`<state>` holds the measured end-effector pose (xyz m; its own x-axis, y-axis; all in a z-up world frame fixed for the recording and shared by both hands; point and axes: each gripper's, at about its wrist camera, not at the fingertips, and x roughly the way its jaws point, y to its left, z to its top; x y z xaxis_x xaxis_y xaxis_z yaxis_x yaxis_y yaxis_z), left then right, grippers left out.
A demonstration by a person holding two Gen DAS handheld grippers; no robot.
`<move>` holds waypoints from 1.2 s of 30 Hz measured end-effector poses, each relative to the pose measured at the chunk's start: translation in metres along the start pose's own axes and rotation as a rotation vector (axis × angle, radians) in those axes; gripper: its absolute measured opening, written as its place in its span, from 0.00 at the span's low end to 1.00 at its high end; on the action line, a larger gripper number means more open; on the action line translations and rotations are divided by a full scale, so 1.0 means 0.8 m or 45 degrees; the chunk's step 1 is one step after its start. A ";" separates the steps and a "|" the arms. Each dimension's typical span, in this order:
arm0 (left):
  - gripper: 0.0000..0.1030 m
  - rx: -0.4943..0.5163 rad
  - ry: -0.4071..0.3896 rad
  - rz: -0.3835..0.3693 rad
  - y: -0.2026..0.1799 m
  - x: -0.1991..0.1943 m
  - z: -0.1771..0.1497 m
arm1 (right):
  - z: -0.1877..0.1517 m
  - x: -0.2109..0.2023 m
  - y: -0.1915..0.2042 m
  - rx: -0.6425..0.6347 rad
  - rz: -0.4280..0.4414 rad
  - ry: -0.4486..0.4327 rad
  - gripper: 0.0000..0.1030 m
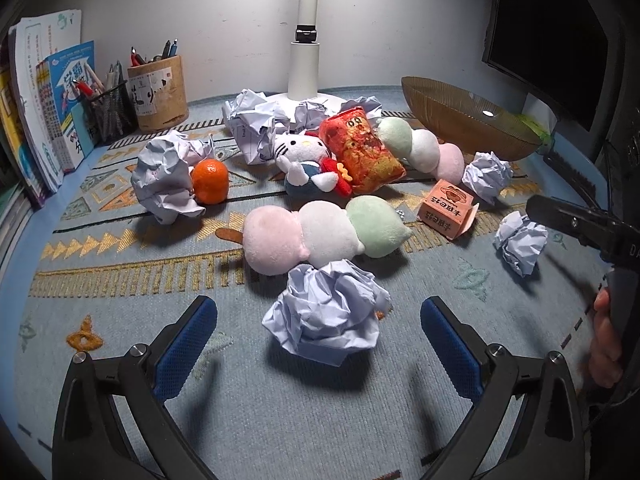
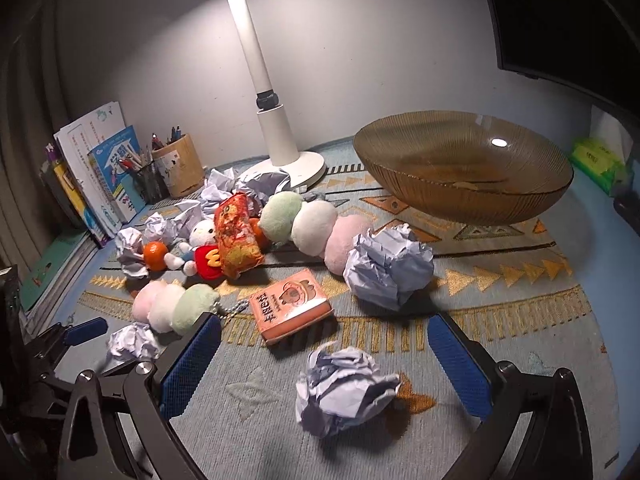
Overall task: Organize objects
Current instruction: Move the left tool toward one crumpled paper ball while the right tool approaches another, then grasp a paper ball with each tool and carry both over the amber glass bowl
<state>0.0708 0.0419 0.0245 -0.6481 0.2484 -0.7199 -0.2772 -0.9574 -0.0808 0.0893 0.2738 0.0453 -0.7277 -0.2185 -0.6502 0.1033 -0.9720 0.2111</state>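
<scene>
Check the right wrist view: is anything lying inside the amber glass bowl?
No, the amber glass bowl shows only its ribbed bare interior and a lamp reflection.

White wall [image 2: 360, 40], lit desk lamp [image 2: 248, 32] — dark monitor [image 1: 552, 32] at right.

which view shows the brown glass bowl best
The right wrist view: the brown glass bowl shows whole, with its empty inside and full rim. The left wrist view catches it only at the far right edge, smaller, at a shallow angle.
</scene>
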 end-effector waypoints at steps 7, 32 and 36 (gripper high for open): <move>0.85 -0.086 0.090 -0.013 -0.003 0.017 -0.007 | -0.043 -0.013 0.013 -0.110 -0.060 0.135 0.98; 0.48 -0.013 -0.174 -0.252 -0.118 0.017 0.206 | 0.131 -0.081 -0.082 0.140 -0.165 -0.177 0.45; 0.48 -0.049 -0.174 -0.331 -0.150 0.075 0.250 | 0.172 -0.057 -0.136 0.272 -0.227 -0.234 0.45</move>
<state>-0.0768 0.2011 0.1287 -0.6489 0.5014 -0.5723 -0.4213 -0.8631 -0.2785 0.0180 0.4015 0.1520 -0.8338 -0.0080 -0.5520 -0.1673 -0.9492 0.2665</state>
